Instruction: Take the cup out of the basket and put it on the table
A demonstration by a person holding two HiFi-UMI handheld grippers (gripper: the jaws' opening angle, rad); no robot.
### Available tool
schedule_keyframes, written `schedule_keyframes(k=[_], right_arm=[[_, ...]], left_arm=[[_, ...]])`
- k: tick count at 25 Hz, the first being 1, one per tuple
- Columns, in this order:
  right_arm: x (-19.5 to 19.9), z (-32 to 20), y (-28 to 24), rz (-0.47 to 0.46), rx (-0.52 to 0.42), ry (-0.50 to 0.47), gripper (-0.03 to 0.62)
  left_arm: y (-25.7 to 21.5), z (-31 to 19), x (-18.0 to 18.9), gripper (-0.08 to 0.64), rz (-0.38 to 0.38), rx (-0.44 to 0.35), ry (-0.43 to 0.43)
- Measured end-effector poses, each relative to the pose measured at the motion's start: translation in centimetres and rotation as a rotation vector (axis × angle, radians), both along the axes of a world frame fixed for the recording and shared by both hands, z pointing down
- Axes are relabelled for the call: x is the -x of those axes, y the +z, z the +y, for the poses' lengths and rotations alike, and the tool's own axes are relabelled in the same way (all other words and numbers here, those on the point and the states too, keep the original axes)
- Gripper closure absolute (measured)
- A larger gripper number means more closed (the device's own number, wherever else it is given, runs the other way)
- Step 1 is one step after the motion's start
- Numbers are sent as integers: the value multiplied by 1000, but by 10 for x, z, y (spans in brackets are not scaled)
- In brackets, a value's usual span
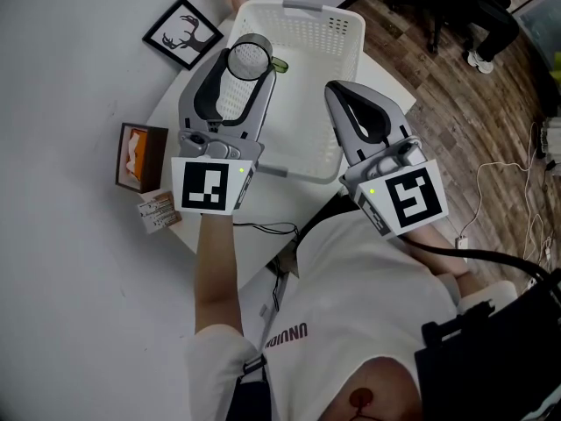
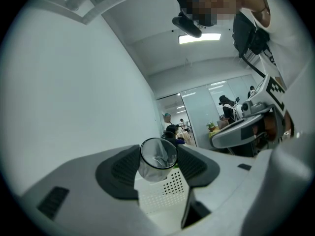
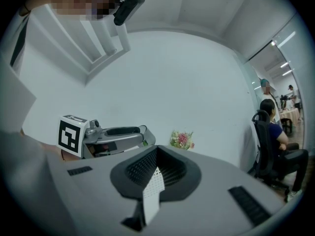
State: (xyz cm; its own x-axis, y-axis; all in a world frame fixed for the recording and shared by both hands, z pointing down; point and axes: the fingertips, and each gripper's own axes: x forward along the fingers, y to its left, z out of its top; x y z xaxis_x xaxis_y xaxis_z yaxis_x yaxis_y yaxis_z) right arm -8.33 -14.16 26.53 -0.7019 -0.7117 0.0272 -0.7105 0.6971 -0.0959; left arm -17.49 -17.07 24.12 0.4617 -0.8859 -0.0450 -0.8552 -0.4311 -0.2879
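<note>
The left gripper (image 1: 252, 56) is clamping the cup (image 2: 157, 160) between wide jaws over the basket's (image 1: 344, 24) far left corner, seemingly for carrying to the surface (image 1: 79, 95). The right gripper (image 3: 156, 157) is hovering alongside, jaws closed and empty.

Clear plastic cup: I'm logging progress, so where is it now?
Upper left in the head view: the clear plastic cup is clamped in the jaws of the left gripper, over the white perforated basket, at its left rim.
</note>
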Motion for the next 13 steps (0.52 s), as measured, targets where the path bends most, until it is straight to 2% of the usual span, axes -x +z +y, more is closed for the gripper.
schedule_keyframes(k=[13], right_arm=[[2, 0, 0, 2, -1, -3, 574]], left_arm=[[-3, 1, -2, 310, 18, 0, 8]])
